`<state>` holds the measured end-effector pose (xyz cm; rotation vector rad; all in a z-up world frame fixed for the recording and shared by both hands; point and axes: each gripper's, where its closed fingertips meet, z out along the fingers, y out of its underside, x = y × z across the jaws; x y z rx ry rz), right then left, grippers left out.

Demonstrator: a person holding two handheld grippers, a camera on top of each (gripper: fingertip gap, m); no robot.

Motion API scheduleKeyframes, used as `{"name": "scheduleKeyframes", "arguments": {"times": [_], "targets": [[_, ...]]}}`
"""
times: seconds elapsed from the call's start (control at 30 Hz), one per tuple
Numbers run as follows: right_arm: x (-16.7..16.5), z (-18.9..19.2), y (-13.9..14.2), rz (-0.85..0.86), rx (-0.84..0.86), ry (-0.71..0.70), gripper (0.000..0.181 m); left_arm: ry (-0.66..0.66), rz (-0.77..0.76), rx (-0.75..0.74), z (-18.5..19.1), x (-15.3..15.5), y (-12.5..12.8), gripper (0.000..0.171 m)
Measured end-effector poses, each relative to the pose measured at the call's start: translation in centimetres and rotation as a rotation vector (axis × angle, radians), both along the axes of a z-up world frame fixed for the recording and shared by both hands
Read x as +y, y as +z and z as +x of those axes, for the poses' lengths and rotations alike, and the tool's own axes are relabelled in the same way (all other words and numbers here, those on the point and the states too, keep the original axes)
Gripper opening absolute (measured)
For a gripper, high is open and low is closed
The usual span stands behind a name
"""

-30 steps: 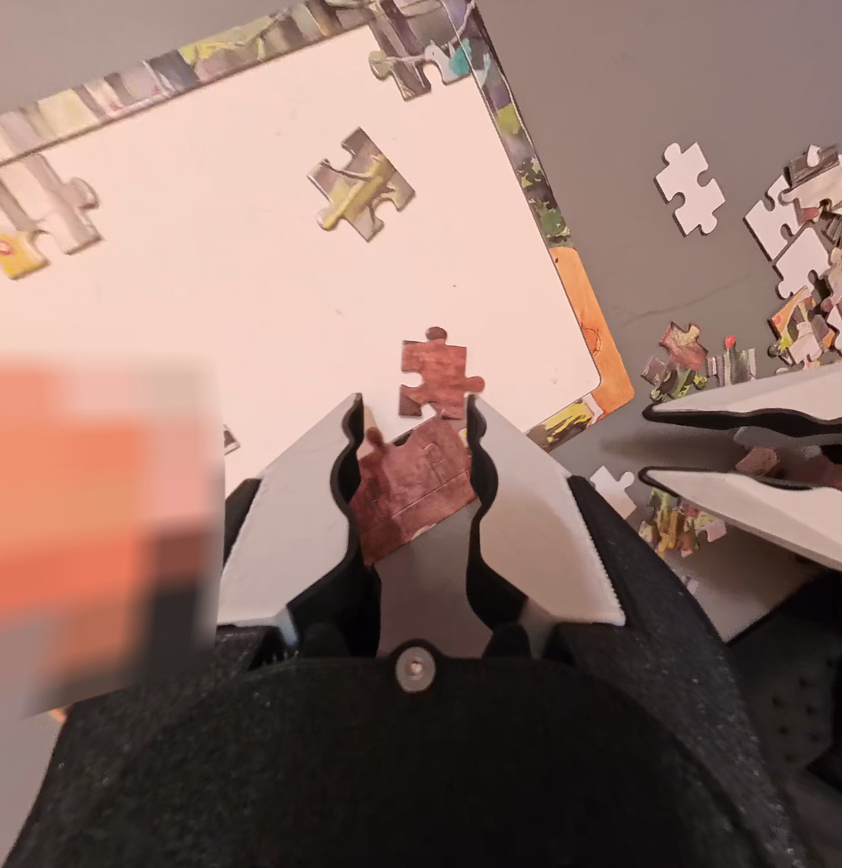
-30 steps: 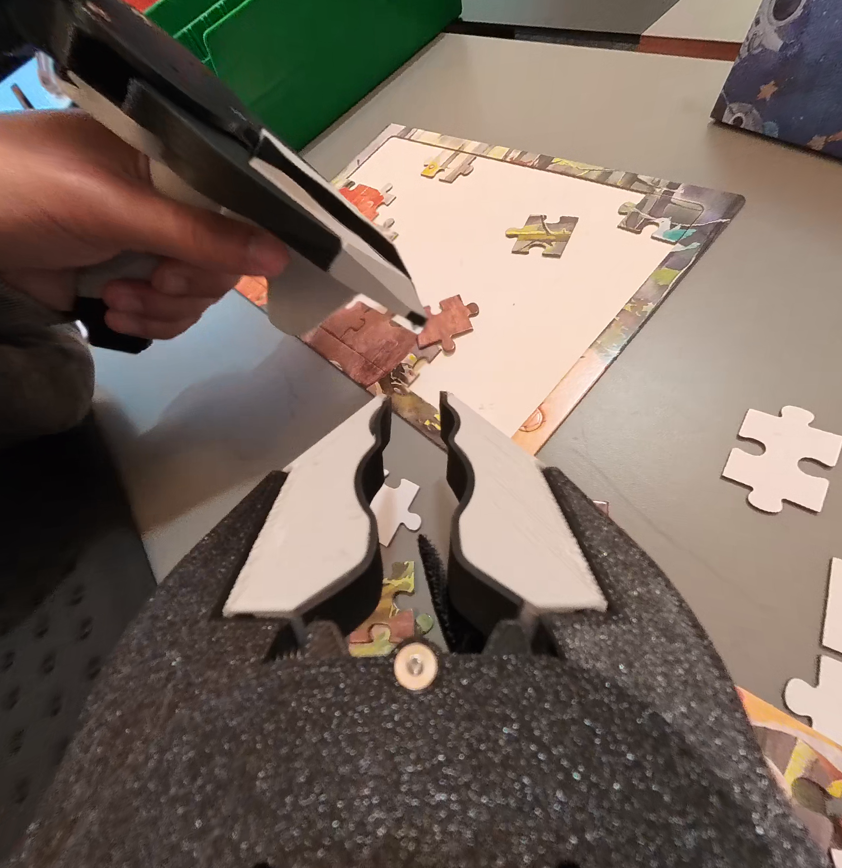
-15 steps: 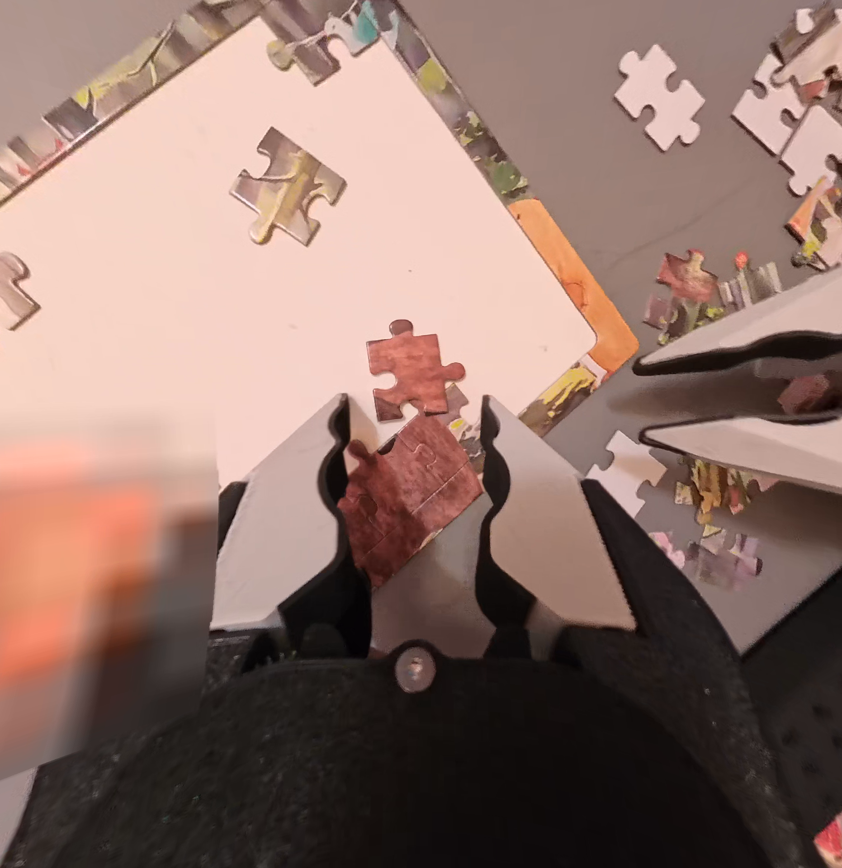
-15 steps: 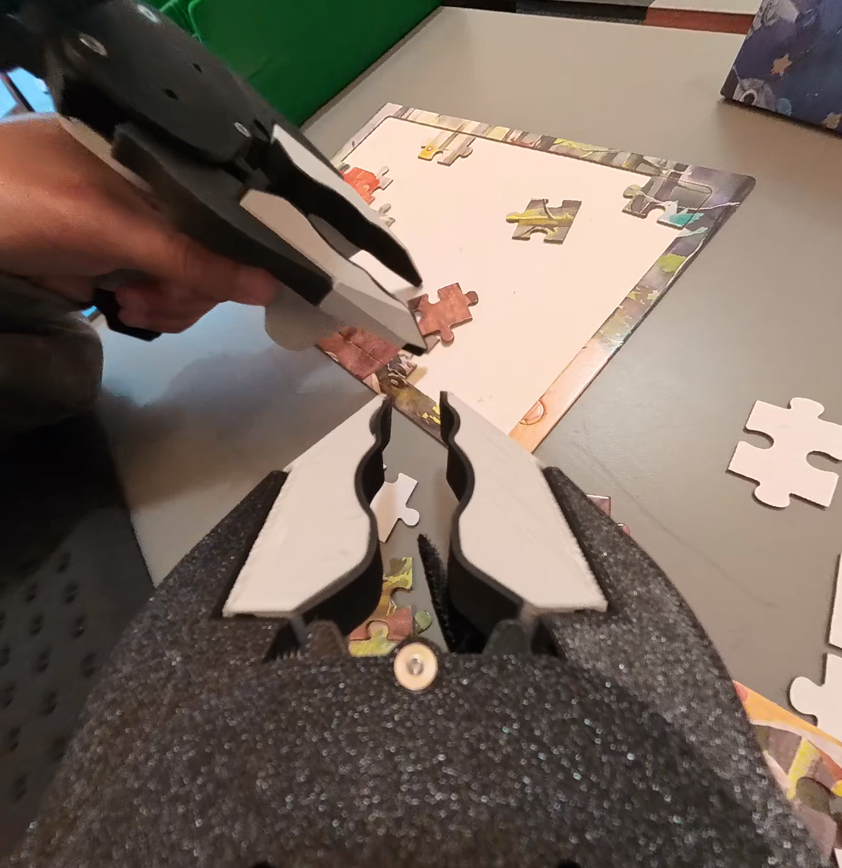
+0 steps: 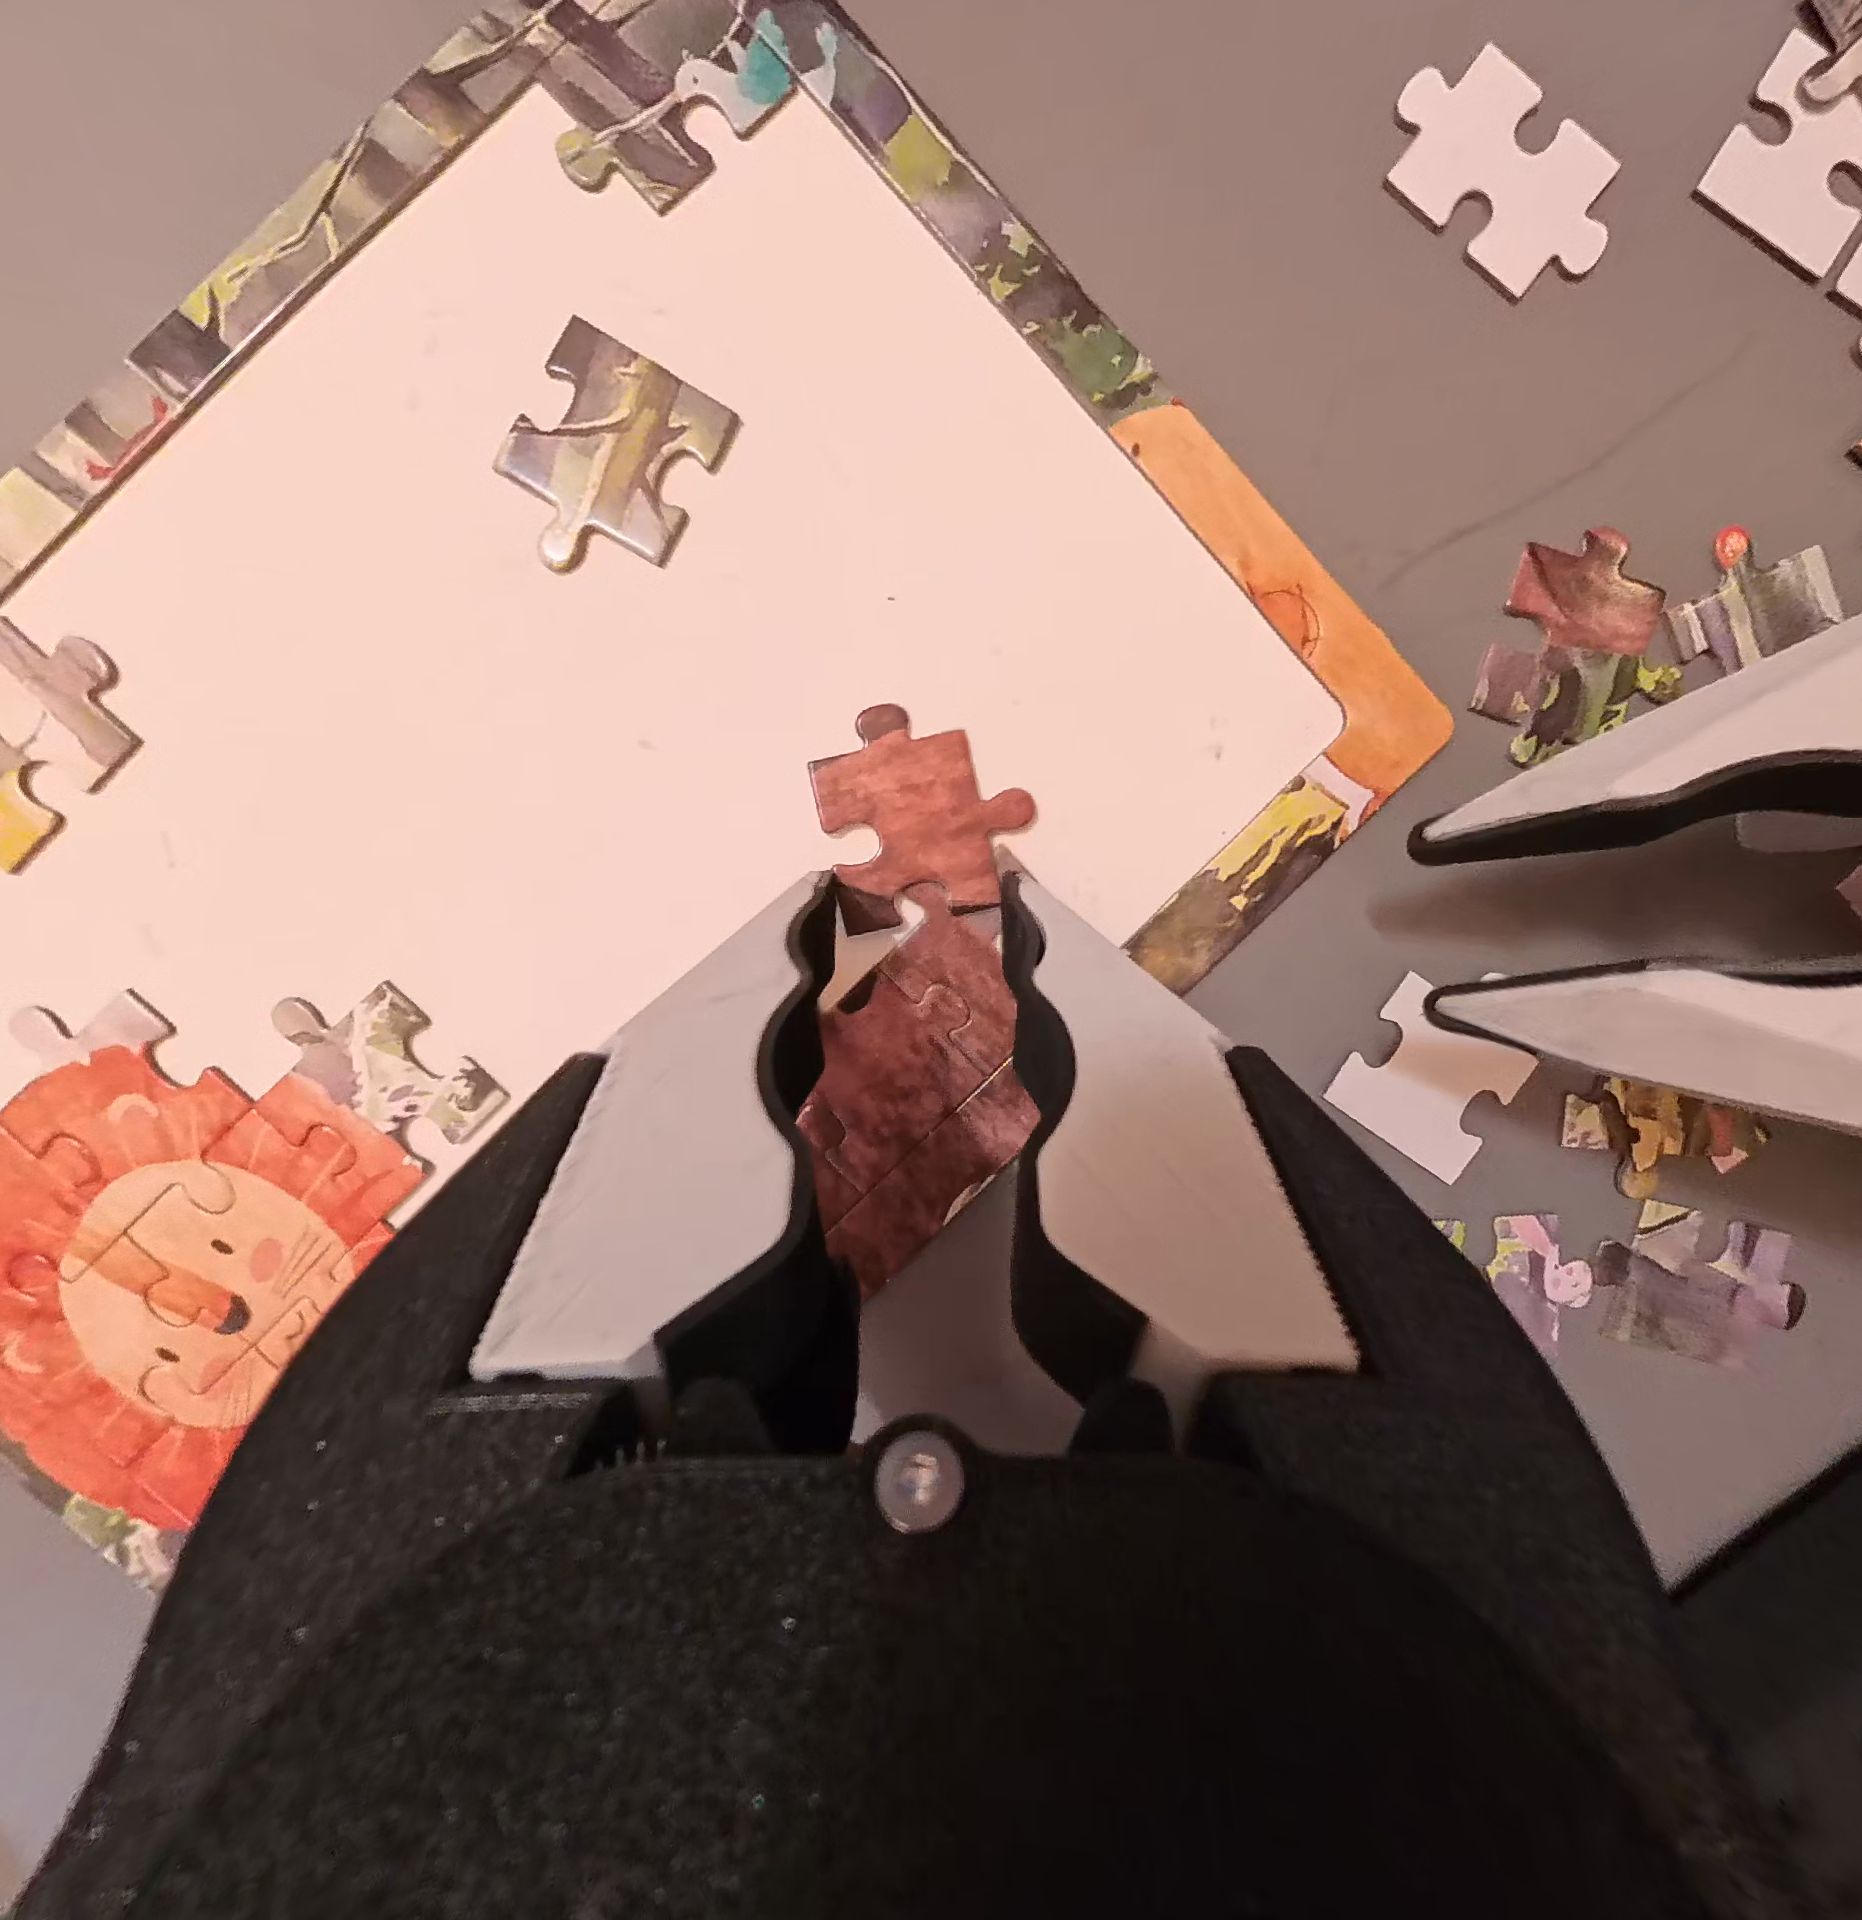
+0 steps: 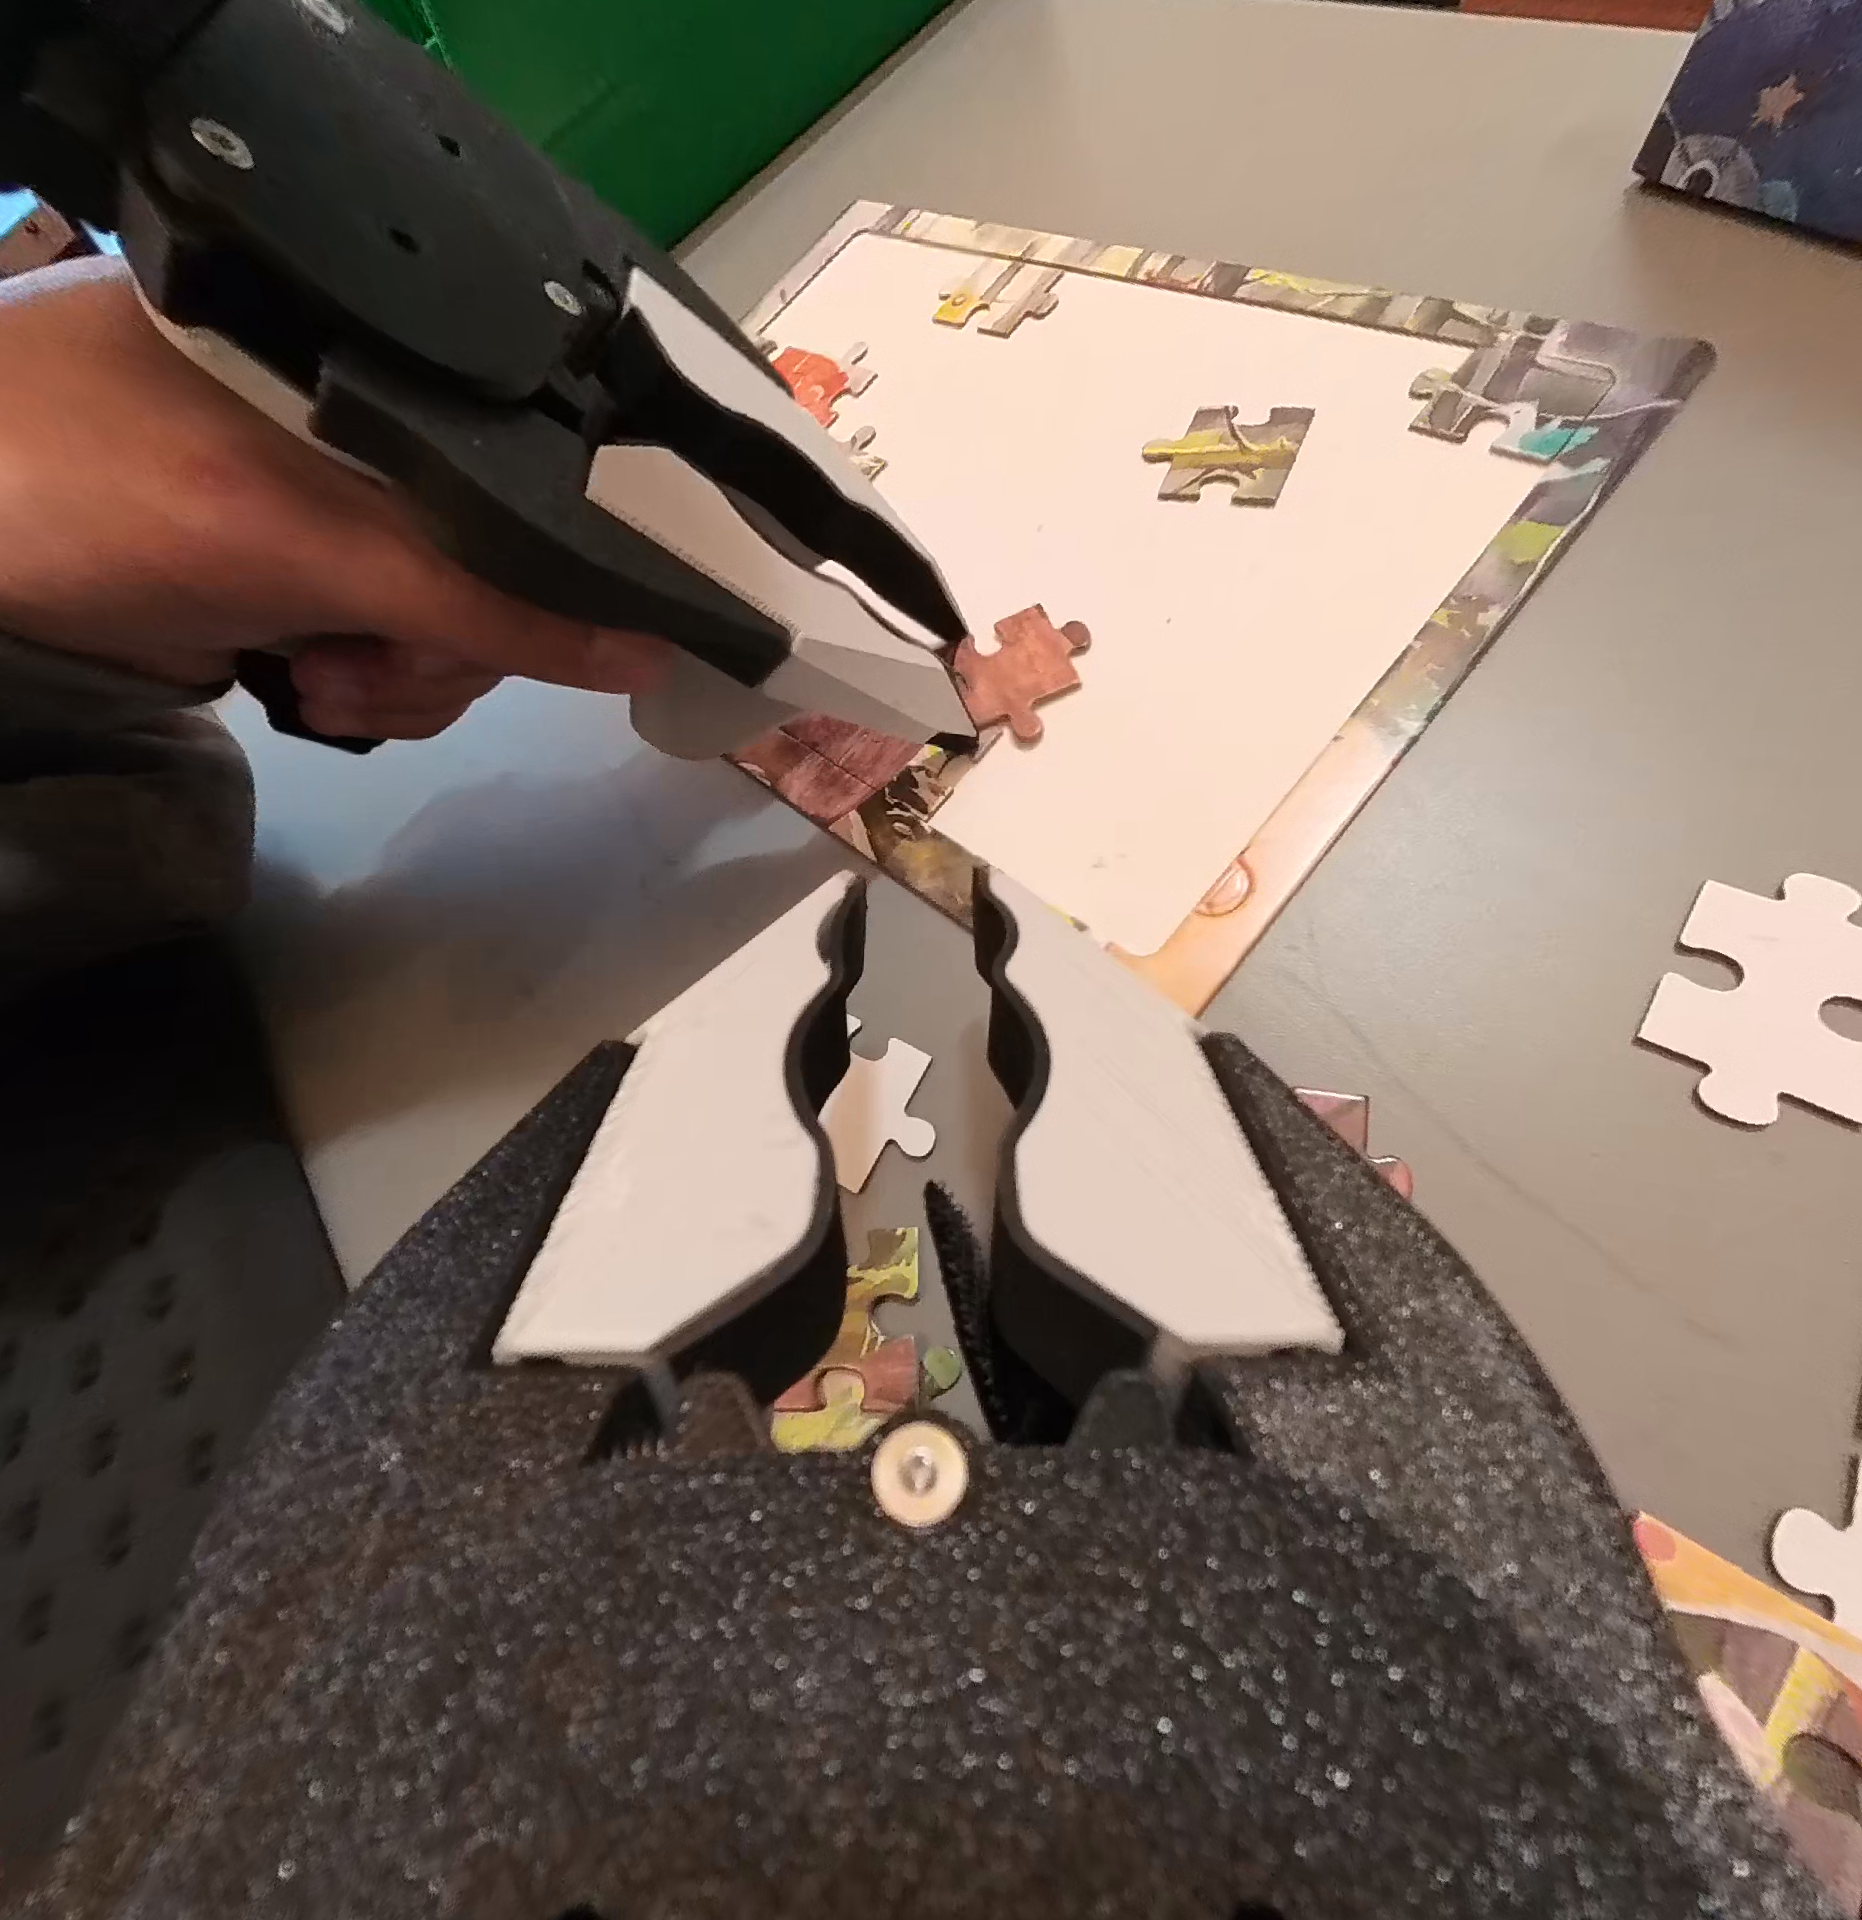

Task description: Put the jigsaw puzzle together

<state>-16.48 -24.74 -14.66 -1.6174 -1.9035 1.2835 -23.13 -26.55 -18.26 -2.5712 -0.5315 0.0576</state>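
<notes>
The left tongs (image 5: 922, 883) hover low over the near corner of the jigsaw tray (image 5: 1280, 582), fingers parted to a narrow gap and gripping nothing, their tips at the near edge of a loose brown puzzle piece (image 5: 911, 805) that lies flat on the tray's white floor. Directly beneath the left tongs, a block of joined brown pieces (image 5: 916, 1091) already fills that corner. To their left, an assembled orange lion face (image 5: 158, 1236) occupies another corner; ahead of them, a grey-and-yellow piece (image 5: 615, 447) sits alone on the white floor.

The right tongs (image 6: 916, 904) are held just off the tray's edge, above the grey desk (image 6: 1478, 1091), also narrowly parted and empty. Beneath them lie a white, face-down piece (image 6: 880, 1101) and a yellow-green piece (image 6: 875, 1278). To their right rests another face-down piece (image 6: 1800, 1008), with more scattered pieces beyond. A hand (image 6: 220, 561) grips the left tool's handle. Ahead on the far left stands a green bin (image 6: 646, 94), and at far right a dark blue box (image 6: 1779, 114) with stars. No legible writing or brand appears.
</notes>
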Motion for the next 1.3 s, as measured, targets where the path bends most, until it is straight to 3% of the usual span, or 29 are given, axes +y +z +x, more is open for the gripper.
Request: {"name": "scheduleKeyframes", "arguments": {"times": [0.23,0.33,0.57,0.63,0.77,0.9,1.0,1.1,1.2,1.3], "targets": [[0.0,0.0,-0.1,0.002,-0.006,0.002,0.020,0.000,-0.011,0.048,-1.0,-0.2,0.6,0.031],[-0.1,0.0,-0.2,0.004,-0.009,0.004,0.020,0.056,0.000,0.045,-2.6,-1.1,1.3,0.031],[0.2,0.0,-0.3,0.008,-0.011,-0.005,0.020,0.154,-0.035,0.003,-3.9,-3.0,0.3,0.031],[0.2,0.0,-0.3,0.005,-0.013,-0.006,0.020,0.172,-0.031,0.014,-4.1,-3.1,0.4,0.041],[1.0,-0.2,-0.6,0.036,-0.017,-0.032,0.020,0.188,0.025,0.072,-4.6,-2.7,2.2,0.043],[2.8,-0.3,0.7,-0.012,0.022,-0.108,0.020,0.173,0.217,0.120,-2.8,-1.1,5.6,0.042],[5.1,0.1,2.5,-0.016,0.093,-0.171,0.020,0.166,0.339,0.163,-0.5,-0.7,7.1,0.037],[10.5,2.1,2.5,0.128,0.073,-0.256,0.020,0.197,0.417,0.181,1.2,-1.3,7.2,0.034],[18.2,6.8,1.4,0.307,-0.026,-0.354,0.020,0.202,0.461,0.187,2.4,-2.6,7.0,0.034],[21.6,11.7,0.7,0.280,-0.109,-0.373,0.027,0.192,0.433,0.259,2.3,-4.9,6.8,0.034]]}}
